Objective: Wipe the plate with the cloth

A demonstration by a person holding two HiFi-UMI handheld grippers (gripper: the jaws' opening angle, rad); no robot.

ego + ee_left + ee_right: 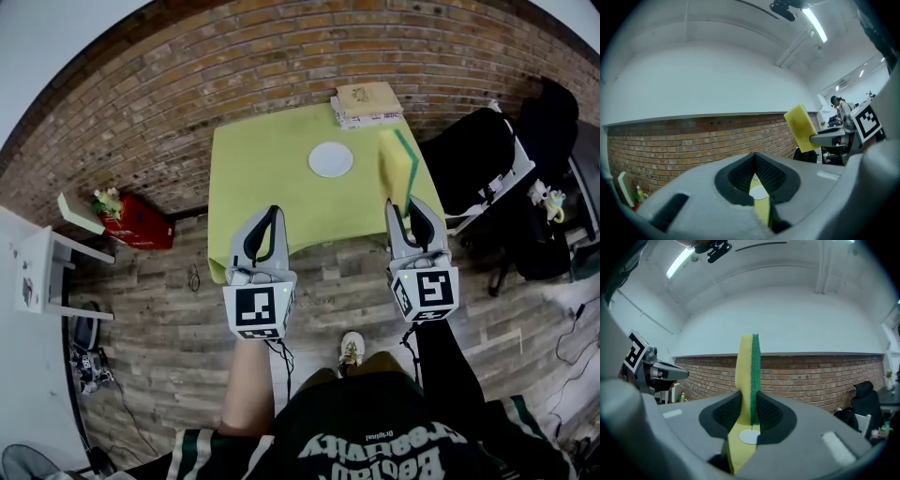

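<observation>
Two hand-held grippers are hovering in front of the person, short of the square desk with a yellow-green cover (246, 178). The right hand-held gripper (404, 208) is clenching a yellow rectangular sponge with a green scouring face (397, 167), which is standing upright between its jaws. No cloth is showing anywhere, so I am taking the sponge for the wiping tool. The left hand-held gripper (271, 214) is pressing its jaws together on nothing.

The small round white plate (330, 159) is lying flat toward the far side of the desk, well apart from both grippers. To my judgement the wiping is not yet starting; the step in hand is the approach. The next move is asking the sponge to go forward and down and to turn a broad face onto the plate, perhaps with the left one steadying the rim.

In both gripper views the plate is appearing only as a small white disc under the jaws. The print on the stack of books (367, 103) at the far edge is too small to read.
</observation>
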